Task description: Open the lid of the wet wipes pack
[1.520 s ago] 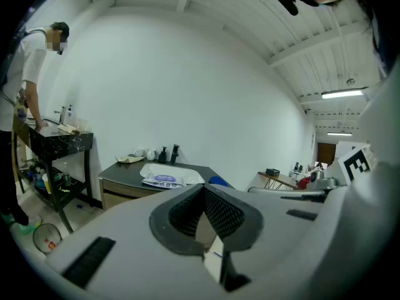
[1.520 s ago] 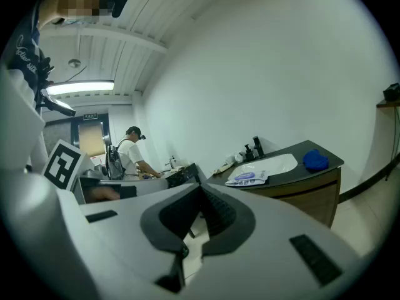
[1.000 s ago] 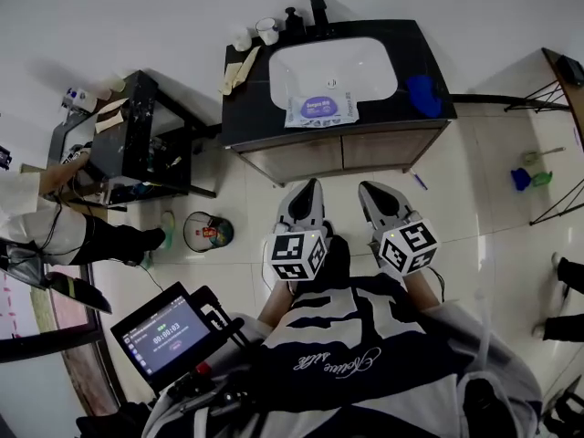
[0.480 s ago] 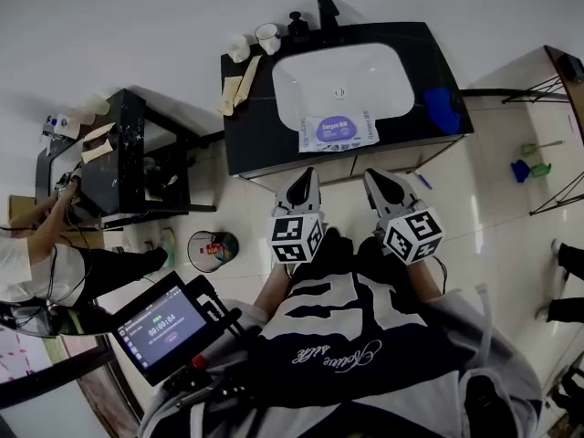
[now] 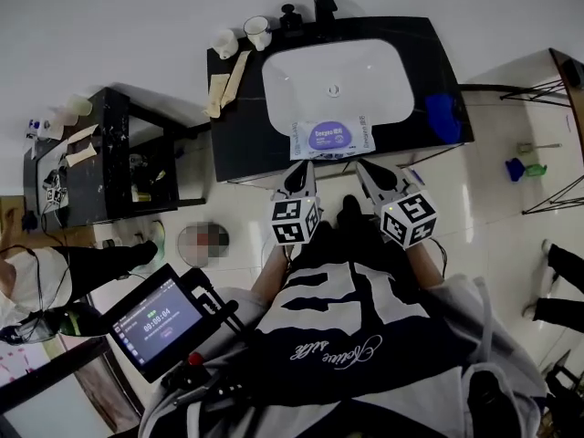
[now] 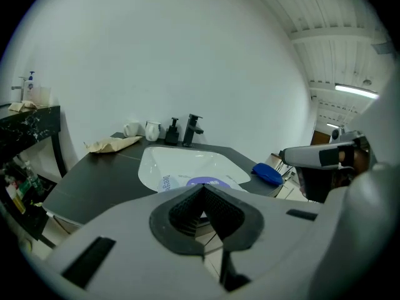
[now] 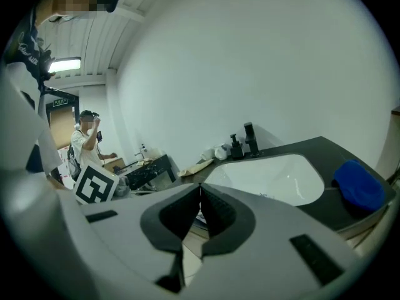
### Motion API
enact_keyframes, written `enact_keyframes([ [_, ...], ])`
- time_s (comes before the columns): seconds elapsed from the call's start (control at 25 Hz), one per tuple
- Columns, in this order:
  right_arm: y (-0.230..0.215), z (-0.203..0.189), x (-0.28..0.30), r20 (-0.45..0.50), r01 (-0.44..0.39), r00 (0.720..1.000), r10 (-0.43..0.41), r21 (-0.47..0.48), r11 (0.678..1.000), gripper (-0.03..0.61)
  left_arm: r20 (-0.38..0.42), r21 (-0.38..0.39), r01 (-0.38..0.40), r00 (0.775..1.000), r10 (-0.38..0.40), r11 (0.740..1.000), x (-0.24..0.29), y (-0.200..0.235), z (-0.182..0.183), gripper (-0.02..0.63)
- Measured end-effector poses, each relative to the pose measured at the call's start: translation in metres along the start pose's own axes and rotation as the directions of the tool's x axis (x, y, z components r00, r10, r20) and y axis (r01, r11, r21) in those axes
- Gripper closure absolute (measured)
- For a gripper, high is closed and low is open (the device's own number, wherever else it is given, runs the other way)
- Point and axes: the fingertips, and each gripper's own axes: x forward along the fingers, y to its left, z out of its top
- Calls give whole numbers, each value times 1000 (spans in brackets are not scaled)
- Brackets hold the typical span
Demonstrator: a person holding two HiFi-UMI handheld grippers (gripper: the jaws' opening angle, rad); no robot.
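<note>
The wet wipes pack, white with a purple oval lid, lies flat on the front edge of the black counter, overlapping the sink rim. My left gripper and right gripper hover side by side just short of the counter front, both shut with nothing held. In the left gripper view the pack shows right beyond the left gripper. In the right gripper view the right gripper hides most of the pack.
White sink with black faucet, soap pump, two cups and tan paper at the back left. Blue cloth on the counter's right end. Black side table and a person stand left.
The view has closed in on the counter. Both grippers now sit just before the pack's near edge, still shut. The person at left has shifted downward in view.
</note>
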Motion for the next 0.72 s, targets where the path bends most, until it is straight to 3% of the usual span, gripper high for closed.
enact_keyframes([
  [0.44,-11,-15,46,-230,-162,965,123,-156,974,578,-103,-77,-94,991,85,993,34,14,-20,615],
  [0.64,-15,-35,67,-339,-255,926,166,-238,937,577,-145,-94,-124,983,109,988,41,19,-37,615],
  [0.72,-11,-40,72,-386,-300,905,180,-277,913,548,-159,-97,-126,981,110,987,39,19,-39,615],
])
